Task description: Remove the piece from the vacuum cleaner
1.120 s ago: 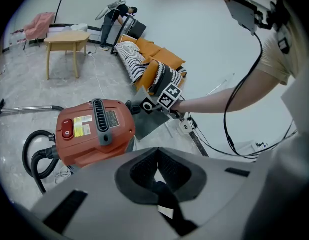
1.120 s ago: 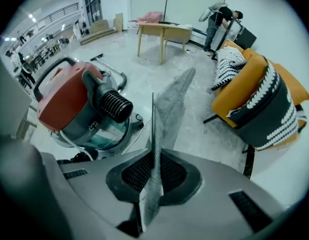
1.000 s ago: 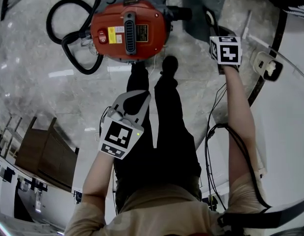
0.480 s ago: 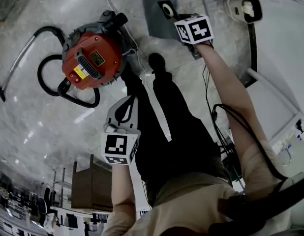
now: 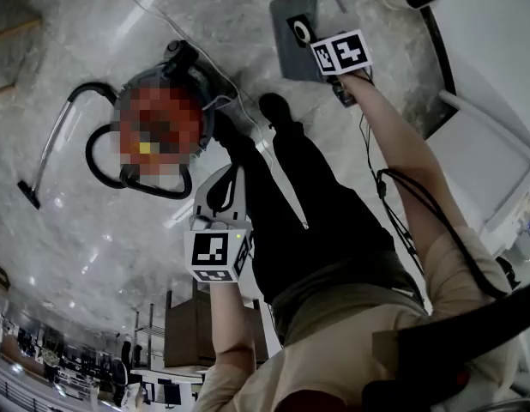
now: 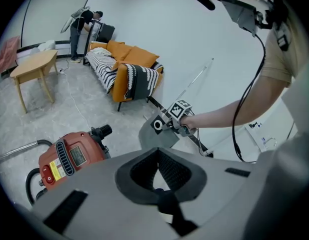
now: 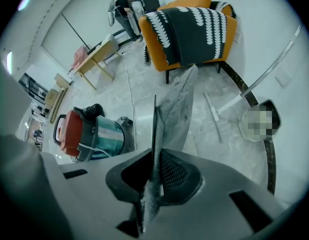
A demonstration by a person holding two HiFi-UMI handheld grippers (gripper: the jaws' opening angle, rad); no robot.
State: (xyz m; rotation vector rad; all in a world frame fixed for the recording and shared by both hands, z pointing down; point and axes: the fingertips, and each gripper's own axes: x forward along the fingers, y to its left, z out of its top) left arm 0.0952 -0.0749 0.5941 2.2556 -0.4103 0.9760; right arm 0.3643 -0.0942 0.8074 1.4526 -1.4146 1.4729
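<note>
Two grippers show, a left gripper [image 6: 157, 171] and a right gripper [image 7: 154, 176]; one red vacuum cleaner [image 6: 69, 156], one grey bag [image 6: 157, 136], one orange sofa [image 6: 127, 69], one wooden table [image 6: 34, 66].

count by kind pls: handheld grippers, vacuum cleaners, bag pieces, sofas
two-jaw grippers: 2 (left gripper, right gripper)
red canister vacuum cleaner: 1
flat grey dust-bag piece, clamped in the right gripper: 1
orange sofa with a black-and-white patterned throw: 1
total: 5
</note>
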